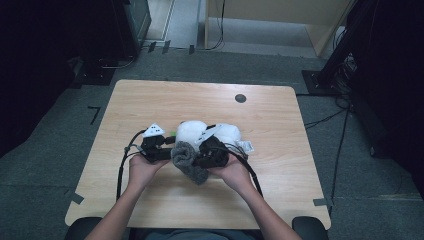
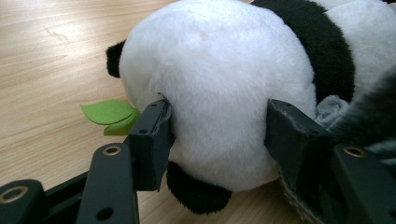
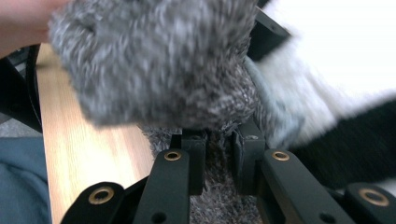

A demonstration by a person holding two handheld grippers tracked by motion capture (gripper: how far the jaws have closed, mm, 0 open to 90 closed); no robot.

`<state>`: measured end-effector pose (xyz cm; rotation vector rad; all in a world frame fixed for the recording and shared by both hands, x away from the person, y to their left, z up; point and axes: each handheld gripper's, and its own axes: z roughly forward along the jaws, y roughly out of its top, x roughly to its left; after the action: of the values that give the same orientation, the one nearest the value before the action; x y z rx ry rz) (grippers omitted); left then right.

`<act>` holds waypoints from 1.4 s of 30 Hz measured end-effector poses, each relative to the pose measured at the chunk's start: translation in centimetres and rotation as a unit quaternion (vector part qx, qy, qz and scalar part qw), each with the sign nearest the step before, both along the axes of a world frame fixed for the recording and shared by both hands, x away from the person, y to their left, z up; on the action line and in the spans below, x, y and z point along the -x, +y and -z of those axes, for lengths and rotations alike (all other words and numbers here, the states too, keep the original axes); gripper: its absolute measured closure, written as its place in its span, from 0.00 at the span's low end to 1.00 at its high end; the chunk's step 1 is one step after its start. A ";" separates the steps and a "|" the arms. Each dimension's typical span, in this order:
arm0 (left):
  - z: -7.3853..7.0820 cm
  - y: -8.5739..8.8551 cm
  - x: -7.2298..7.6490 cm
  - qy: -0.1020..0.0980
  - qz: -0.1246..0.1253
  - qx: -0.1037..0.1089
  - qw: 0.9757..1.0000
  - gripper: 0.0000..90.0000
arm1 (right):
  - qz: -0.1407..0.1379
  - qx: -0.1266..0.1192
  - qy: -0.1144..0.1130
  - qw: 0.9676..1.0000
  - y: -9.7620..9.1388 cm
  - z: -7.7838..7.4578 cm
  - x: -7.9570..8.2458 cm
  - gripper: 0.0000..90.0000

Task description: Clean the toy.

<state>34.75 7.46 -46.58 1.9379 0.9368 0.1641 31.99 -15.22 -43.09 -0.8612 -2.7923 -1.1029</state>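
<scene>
A black-and-white plush panda (image 1: 192, 131) lies in the middle of the wooden table (image 1: 150, 100). In the left gripper view its white head (image 2: 224, 84) sits between the jaws of my left gripper (image 2: 219, 135), and both pads press into the fur. A green felt leaf (image 2: 109, 112) sticks out by the head. My right gripper (image 3: 218, 158) is shut on a grey knitted cloth (image 3: 159, 65), which bunches up over the jaws. In the high view the grey cloth (image 1: 187, 159) hangs between the two hands, in front of the panda.
A small dark round disc (image 1: 240, 98) is set in the table's far side. A white tag (image 1: 246, 146) lies to the right of the panda. Cables trail from both grippers toward the near edge. Dark stands and cables are on the floor around the table.
</scene>
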 end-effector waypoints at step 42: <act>0.1 -0.1 -0.1 -0.001 0.005 -0.001 1.000 0.45 | 0.128 -0.018 -0.037 0.991 -13.3 -4.0 2.7 0.88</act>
<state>34.82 7.31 -46.66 1.9432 0.9252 0.1610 29.24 -28.51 -39.05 -1.2284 -2.7663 -1.2368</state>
